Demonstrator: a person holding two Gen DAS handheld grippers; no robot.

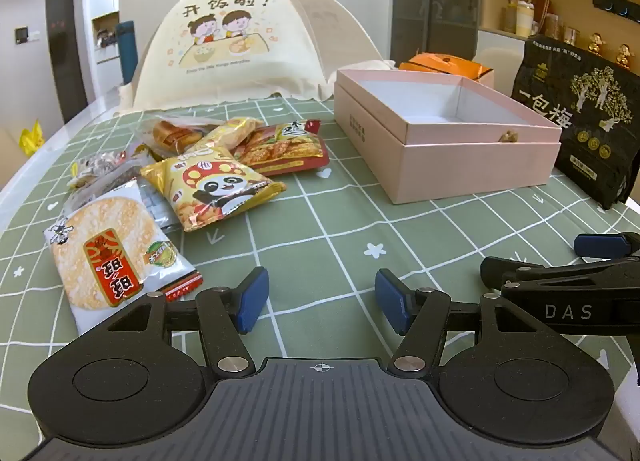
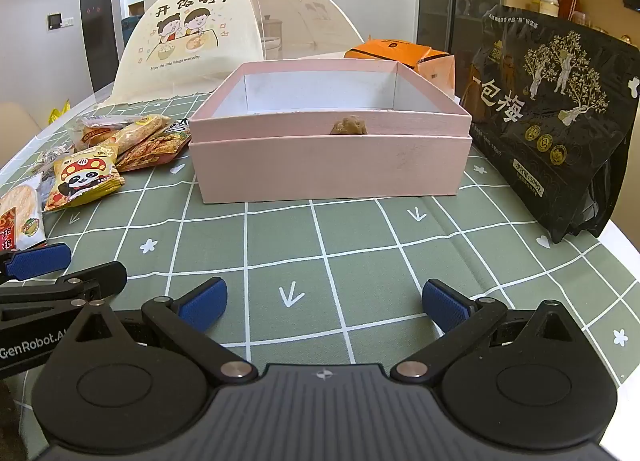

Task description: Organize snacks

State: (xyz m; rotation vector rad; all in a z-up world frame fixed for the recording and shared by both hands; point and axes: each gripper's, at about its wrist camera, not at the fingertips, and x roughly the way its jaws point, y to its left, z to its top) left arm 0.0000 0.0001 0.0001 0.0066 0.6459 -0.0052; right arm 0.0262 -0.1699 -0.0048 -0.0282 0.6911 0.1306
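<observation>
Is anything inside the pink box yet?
The pink box looks empty: bare white walls and part of its floor show. In both views its front wall hides the near floor. The snack packets lie outside on the tablecloth.

Behind the pink box (image 2: 328,165), "开饭啦!" and "Enjoy the little things everyday" on the food cover (image 2: 192,45); right of the box, "一包梅" on the black bag (image 2: 552,129); "DAS" on the right gripper (image 1: 568,311); "GenRobot.AI" on the left gripper (image 2: 32,345).

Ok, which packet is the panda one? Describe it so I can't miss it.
Start at the open pink box; the snack pile lies to its left on the green checked cloth. The panda packet is yellow, showing a cartoon panda in a red mushroom cap.
</observation>
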